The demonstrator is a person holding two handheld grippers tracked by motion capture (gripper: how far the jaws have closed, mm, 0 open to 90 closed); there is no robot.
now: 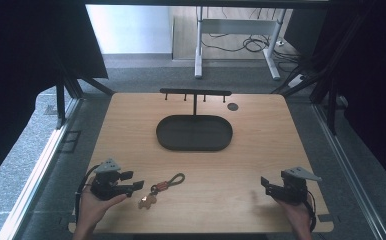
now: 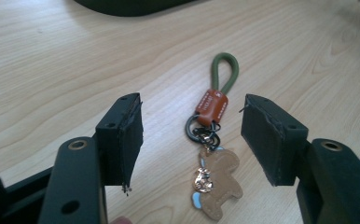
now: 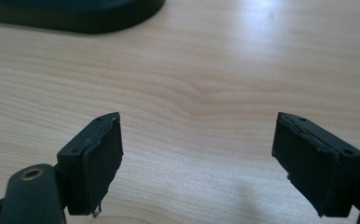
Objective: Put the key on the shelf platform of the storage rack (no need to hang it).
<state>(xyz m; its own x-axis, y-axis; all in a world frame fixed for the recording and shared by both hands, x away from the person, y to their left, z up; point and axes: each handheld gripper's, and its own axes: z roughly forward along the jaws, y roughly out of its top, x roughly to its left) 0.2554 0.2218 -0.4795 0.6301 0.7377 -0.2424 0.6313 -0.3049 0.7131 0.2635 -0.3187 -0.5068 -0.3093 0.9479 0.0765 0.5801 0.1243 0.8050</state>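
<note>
A keychain (image 1: 162, 188) lies flat on the wooden table (image 1: 261, 150), near the front left. It has a green cord loop (image 2: 225, 70), an orange-brown tag (image 2: 211, 106), a dark ring and a tan bear-shaped charm (image 2: 218, 181). My left gripper (image 1: 135, 181) is open just left of it; in the left gripper view the keychain lies between and just beyond the spread jaws of the left gripper (image 2: 192, 135), untouched. At the front right my right gripper (image 1: 264, 184) stands open over bare wood, and the right gripper (image 3: 197, 154) has nothing between its pads.
A black oval tray (image 1: 194, 133) sits at the table's middle, with a black T-shaped hook rack (image 1: 195, 93) rising behind it. A small dark disc (image 1: 233, 106) lies at the back right. Beyond the table stand a white desk frame and cables on the floor.
</note>
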